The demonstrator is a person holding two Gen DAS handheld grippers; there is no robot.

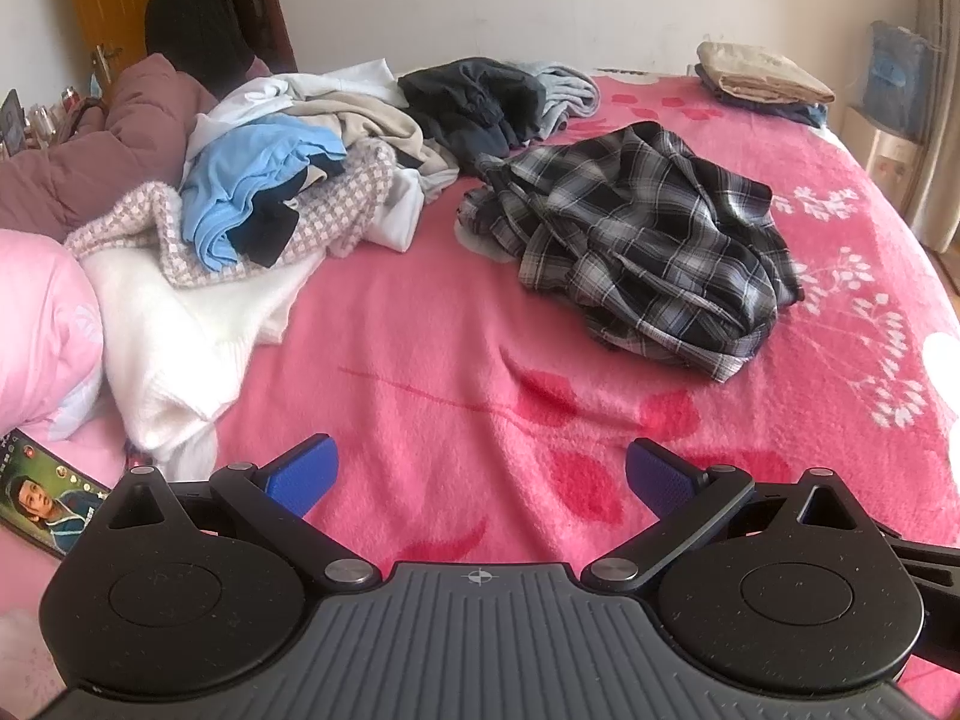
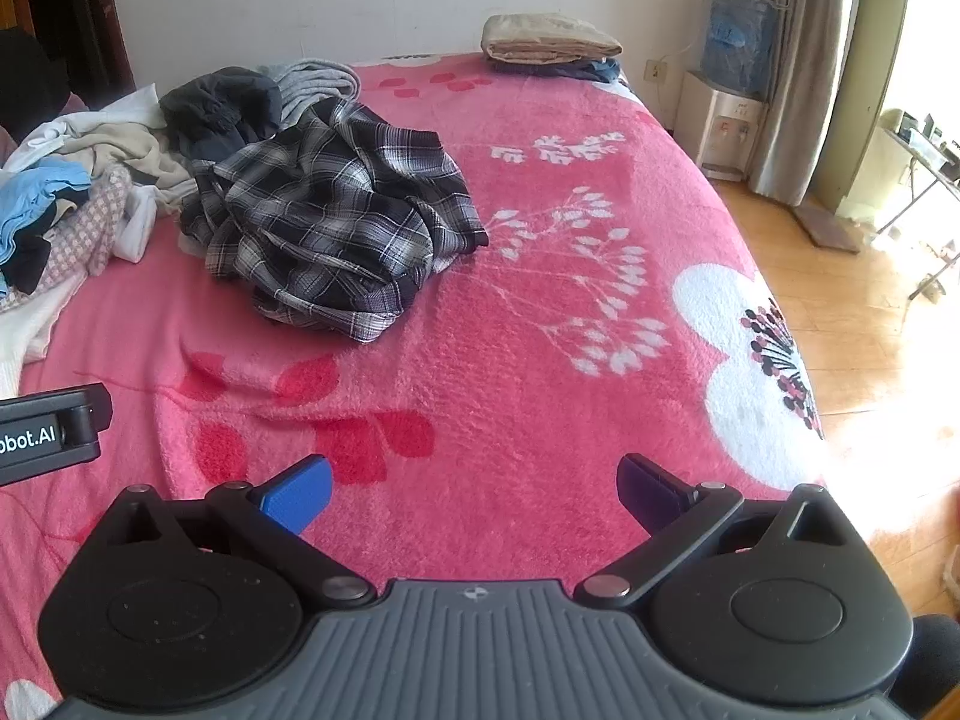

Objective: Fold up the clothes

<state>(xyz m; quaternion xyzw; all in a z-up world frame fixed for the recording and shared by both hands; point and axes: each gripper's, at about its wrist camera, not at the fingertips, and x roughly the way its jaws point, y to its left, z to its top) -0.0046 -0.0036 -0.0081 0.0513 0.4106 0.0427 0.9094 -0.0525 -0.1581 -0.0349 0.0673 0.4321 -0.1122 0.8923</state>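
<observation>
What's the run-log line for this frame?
left hand-held gripper open | right hand-held gripper open | plaid shirt crumpled on bed, untouched | phase: pre-grasp

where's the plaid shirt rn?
The plaid shirt lies crumpled mid-bed in both wrist views, right of the unfolded clothes pile, ahead of both grippers.

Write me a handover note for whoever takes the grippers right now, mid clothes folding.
Left gripper and right gripper: both open, empty, hovering over the pink floral blanket.
Plaid shirt lies crumpled mid-bed, likely next.
Unfolded pile sits at its left.
Done: a folded stack at the far corner.
Left: the shirt, then the pile.
</observation>
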